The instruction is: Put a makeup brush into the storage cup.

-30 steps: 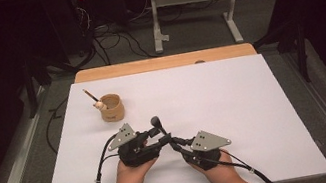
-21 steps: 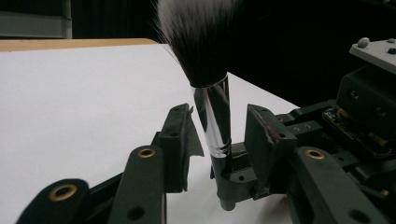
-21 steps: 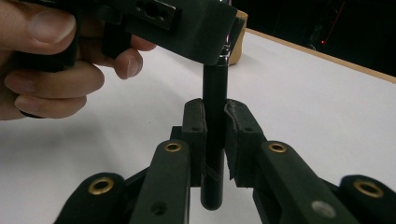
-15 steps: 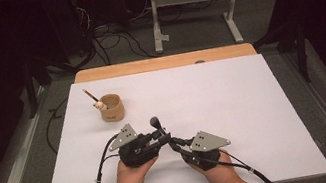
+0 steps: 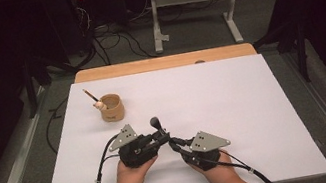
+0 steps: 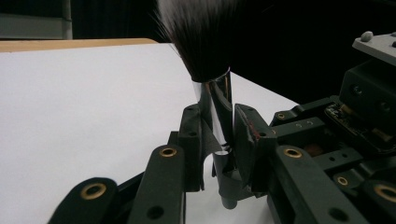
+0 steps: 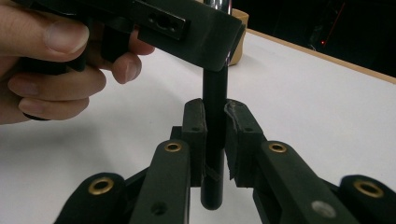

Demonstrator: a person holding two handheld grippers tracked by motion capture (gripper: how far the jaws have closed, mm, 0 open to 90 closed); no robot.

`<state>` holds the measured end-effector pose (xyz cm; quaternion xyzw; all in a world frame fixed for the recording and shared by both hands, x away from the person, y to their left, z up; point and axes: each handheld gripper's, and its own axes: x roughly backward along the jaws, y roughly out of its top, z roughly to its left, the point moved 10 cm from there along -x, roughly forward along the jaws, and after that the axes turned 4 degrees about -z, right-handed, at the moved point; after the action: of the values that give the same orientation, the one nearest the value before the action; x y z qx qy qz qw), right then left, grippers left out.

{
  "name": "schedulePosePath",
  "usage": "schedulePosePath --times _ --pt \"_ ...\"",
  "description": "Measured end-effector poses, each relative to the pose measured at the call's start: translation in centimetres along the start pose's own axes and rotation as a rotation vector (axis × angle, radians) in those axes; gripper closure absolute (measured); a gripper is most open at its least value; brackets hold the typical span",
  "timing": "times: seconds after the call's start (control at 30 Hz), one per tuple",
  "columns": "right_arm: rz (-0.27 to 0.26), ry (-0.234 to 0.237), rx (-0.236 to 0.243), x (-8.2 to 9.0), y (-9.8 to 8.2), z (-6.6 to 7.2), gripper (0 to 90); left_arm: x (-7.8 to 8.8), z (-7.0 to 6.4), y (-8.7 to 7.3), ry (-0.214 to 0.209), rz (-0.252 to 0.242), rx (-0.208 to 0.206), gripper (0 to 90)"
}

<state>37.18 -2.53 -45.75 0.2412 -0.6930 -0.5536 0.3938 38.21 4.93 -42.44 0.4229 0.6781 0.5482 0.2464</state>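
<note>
Brush [image 5: 156, 124]: upright, table [image 5: 255, 105] near centre. Right gripper [image 7: 214, 128] clamps handle; left gripper [image 6: 219, 135], jaws just closing, apparently pinches ferrule. Hold steady, keep brush vertical, then carry to cup [image 5: 112, 107], far left.

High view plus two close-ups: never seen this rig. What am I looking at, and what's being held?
No robot here: a person holds a hand-operated left gripper and right gripper, each with two black jaws and its own camera. The high view looks down from above the person's side of the white table. The two close-ups look along each gripper's jaws. Both grip one upright makeup brush: the left jaws, which have just been closing, clamp its shiny metal collar below the bristles, while the right jaws hold the black handle lower down. Farther back on the table stands a small wooden cup with another brush leaning in it.
</note>
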Motion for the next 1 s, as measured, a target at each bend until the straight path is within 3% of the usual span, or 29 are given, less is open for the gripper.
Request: schedulePosePath --times 0.87,1.0 --pt "0.003 0.000 -0.001 -0.02 -0.02 0.00 80.1 -0.01 -0.35 0.02 -0.014 -0.005 -0.009 76.6" --pt "0.004 -0.005 -0.009 -0.07 -0.04 -0.09 76.0 0.04 -0.25 0.03 -0.009 -0.005 -0.012 76.7"
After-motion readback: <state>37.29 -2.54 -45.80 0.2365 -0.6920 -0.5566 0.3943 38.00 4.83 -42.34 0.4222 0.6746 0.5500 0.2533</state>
